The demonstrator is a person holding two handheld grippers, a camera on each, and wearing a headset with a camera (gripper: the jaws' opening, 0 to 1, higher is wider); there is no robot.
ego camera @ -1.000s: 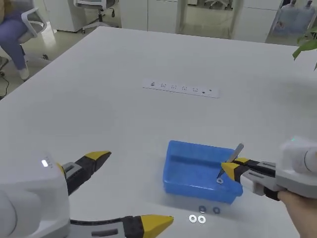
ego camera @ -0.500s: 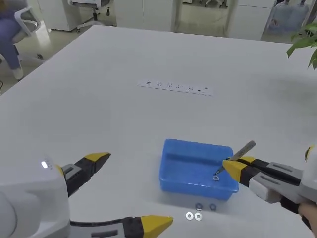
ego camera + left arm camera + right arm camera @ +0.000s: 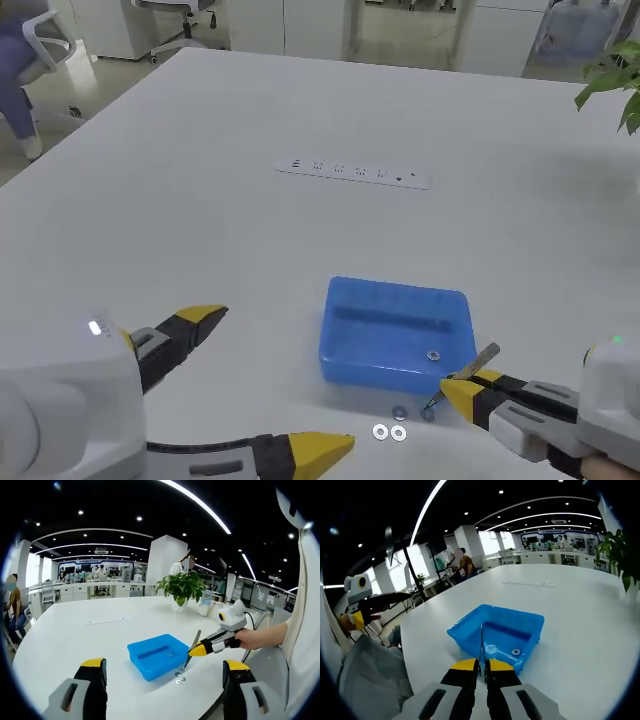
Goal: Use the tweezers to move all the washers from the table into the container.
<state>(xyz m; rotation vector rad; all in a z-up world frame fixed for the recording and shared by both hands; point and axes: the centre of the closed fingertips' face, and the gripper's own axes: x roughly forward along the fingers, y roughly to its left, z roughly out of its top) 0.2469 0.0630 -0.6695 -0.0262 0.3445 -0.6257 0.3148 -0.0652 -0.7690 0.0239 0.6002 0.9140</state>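
Tweezers [image 3: 472, 367], one pair, are clamped between the closed jaws of the right gripper [image 3: 458, 391], slanting down toward the table [image 3: 200, 200] just in front of the one blue tray [image 3: 395, 292]. Whether the tweezer tips are pressed together or apart I cannot tell. One washer [image 3: 432, 355] lies inside the tray near its front wall. Four washers [image 3: 398, 433] lie on the table just in front of the tray, and the tweezer tips are right at one of them. The left gripper [image 3: 288, 378] hangs with its jaws wide apart, holding nothing. One power strip [image 3: 355, 173] lies farther back.
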